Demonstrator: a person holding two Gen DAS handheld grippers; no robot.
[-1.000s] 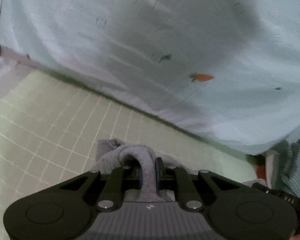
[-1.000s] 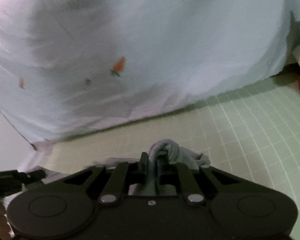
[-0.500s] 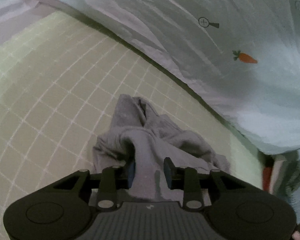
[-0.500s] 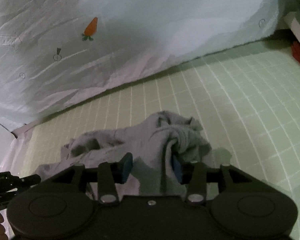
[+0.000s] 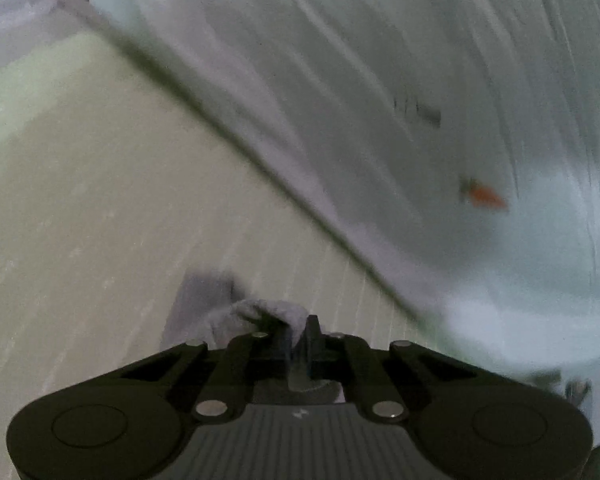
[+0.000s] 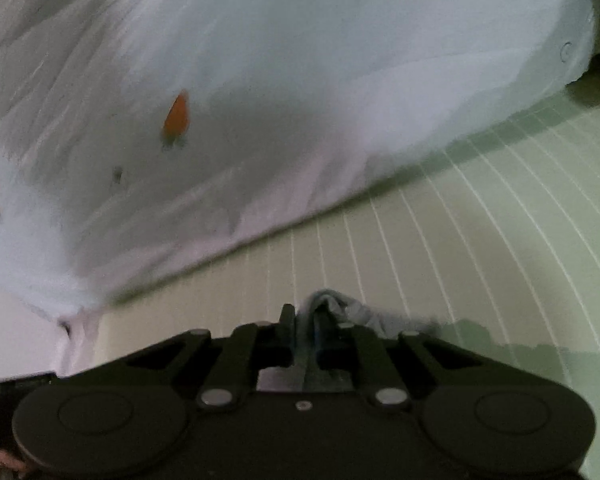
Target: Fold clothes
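A grey garment (image 5: 228,312) lies bunched on the pale green grid mat (image 5: 100,200). My left gripper (image 5: 296,328) has its jaws closing, and a fold of the grey cloth is pinched between its pads. In the right wrist view another fold of the same grey garment (image 6: 360,312) sits between the closing jaws of my right gripper (image 6: 303,316) and spills out to the right over the mat (image 6: 480,240). Most of the garment is hidden under both gripper bodies. Both views are blurred by motion.
A pale blue sheet with small carrot prints (image 5: 420,120) hangs along the far edge of the mat and fills the upper half of each view (image 6: 300,80). A dark part of the other gripper (image 6: 20,384) shows at the lower left.
Half a second ago both pairs of jaws stood open over the crumpled grey garment on the mat. Now both are pinched on its folds again, and less of the garment shows ahead of them.
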